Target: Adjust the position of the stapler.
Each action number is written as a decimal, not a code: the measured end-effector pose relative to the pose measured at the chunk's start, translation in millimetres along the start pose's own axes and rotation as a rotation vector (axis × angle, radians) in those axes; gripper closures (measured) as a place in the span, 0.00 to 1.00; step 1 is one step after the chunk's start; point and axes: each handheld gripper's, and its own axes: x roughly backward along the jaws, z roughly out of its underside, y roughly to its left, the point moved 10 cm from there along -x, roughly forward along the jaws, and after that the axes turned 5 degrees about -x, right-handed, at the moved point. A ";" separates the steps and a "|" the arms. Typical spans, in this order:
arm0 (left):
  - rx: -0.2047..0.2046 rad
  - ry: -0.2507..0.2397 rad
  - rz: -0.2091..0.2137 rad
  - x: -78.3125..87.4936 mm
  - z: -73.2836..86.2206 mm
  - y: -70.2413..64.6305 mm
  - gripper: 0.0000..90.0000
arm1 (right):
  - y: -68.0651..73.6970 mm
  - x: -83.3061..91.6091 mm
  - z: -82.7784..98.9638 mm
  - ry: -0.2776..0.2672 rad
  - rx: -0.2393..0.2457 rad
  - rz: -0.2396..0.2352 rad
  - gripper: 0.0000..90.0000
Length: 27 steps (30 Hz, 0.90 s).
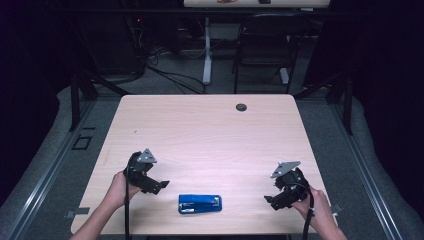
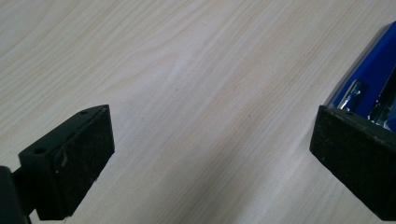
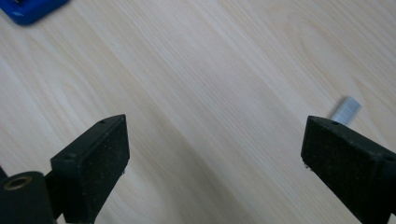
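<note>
A blue stapler (image 1: 200, 204) lies flat near the front edge of the light wooden table (image 1: 205, 135), between the two grippers. My left gripper (image 1: 159, 186) rests low to the stapler's left, held by a hand. In the left gripper view it (image 2: 212, 135) is open, with bare wood between the jaws and the stapler's blue and metal end (image 2: 369, 77) just behind the right jaw. My right gripper (image 1: 272, 200) sits to the stapler's right and is open too (image 3: 215, 140). There a small silver strip of staples (image 3: 346, 110) lies by the right jaw, and the stapler's corner (image 3: 28, 9) shows top left.
A dark cable grommet (image 1: 241, 107) sits in the table near its far edge. Beyond the table stand a black chair (image 1: 265, 45) and a white desk leg (image 1: 207, 55), with cables on the floor. Black frame struts flank the table.
</note>
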 end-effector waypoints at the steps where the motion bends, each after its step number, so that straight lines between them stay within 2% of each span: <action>1: -0.009 -0.016 0.014 1.0 -1.6 -2.4 0.00 | 5.5 -2.8 -1.6 -0.006 -0.002 -0.025 0.08; 3: -0.034 -0.047 0.035 3.9 -5.1 -7.1 0.00 | 15.0 -7.4 -2.3 0.004 0.020 -0.042 0.09; 7: -0.048 -0.057 0.031 6.9 -8.3 -10.9 0.00 | 34.9 -10.6 -10.3 0.005 0.060 -0.072 0.09; 10: -0.050 -0.065 0.041 7.3 -11.3 -14.4 0.00 | 49.5 -12.7 -21.9 -0.033 0.060 -0.113 0.10; 14: -0.069 -0.072 0.052 7.5 -14.6 -21.2 0.00 | 67.4 -19.9 -31.3 -0.041 0.077 -0.156 0.10; 16: -0.078 -0.073 0.061 6.5 -16.3 -25.9 0.00 | 70.3 -21.2 -32.1 -0.030 0.084 -0.163 0.10; 19: -0.110 -0.080 0.108 2.2 -20.6 -39.2 0.00 | 80.2 -28.3 -36.0 -0.023 0.081 -0.194 0.10; 22: -0.122 -0.077 0.123 0.2 -22.4 -44.3 0.00 | 83.5 -30.4 -38.1 -0.018 0.095 -0.195 0.10; 23: -0.136 -0.073 0.138 -1.2 -23.3 -48.8 0.00 | 90.1 -32.9 -41.5 -0.026 0.084 -0.220 0.11; 27: -0.160 -0.063 0.167 -1.8 -23.4 -57.0 0.00 | 103.7 -38.8 -48.2 -0.019 0.118 -0.235 0.11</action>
